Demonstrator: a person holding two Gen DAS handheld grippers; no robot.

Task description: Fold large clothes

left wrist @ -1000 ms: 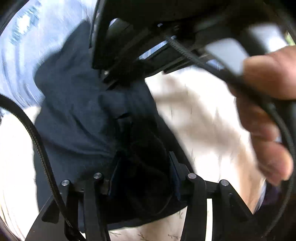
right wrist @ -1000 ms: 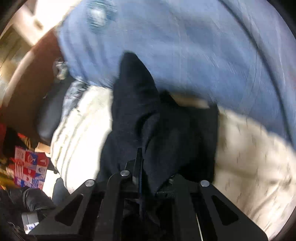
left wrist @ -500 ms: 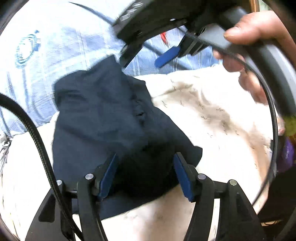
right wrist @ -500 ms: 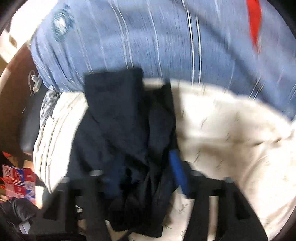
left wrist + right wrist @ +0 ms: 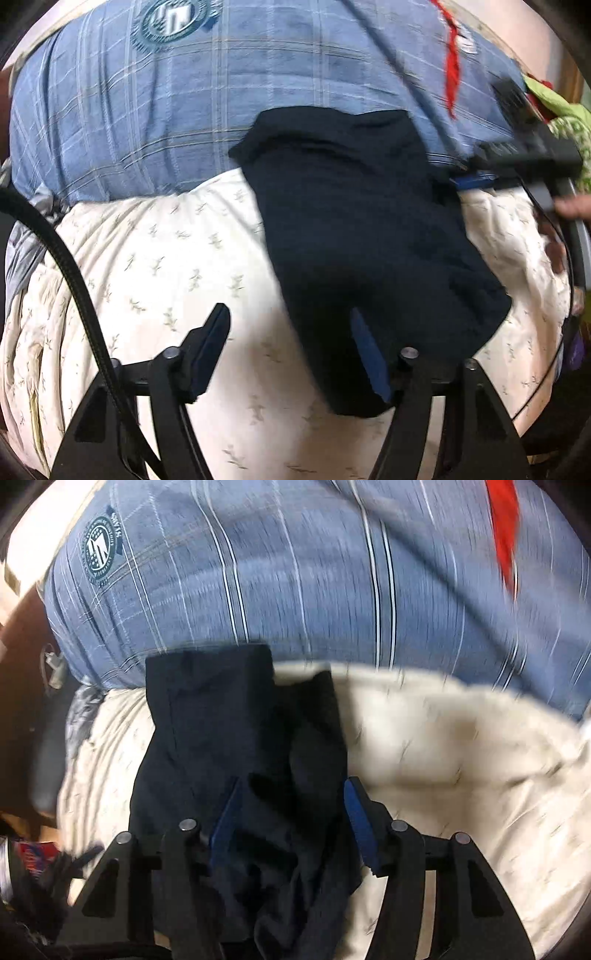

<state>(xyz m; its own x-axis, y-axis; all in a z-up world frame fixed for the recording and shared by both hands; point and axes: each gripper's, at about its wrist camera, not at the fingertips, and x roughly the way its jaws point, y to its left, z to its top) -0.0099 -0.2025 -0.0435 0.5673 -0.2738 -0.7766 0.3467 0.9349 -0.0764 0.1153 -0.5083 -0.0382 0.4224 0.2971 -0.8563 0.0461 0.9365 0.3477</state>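
Under right tool (image 5: 290, 823): dark garment (image 5: 236, 746), lower edge hidden.

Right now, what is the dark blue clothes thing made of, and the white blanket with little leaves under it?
The dark navy garment looks like soft matte knit cloth, maybe cotton: it slumps in folds with no shine. The cream bedding looks like puffy quilted woven cloth with a faint sheen, printed with small sprigs. The pictures cannot settle either fibre.

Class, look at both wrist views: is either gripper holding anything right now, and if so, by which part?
Nothing is held. The left gripper, jaws opening, and the right gripper stand open over the dark garment.
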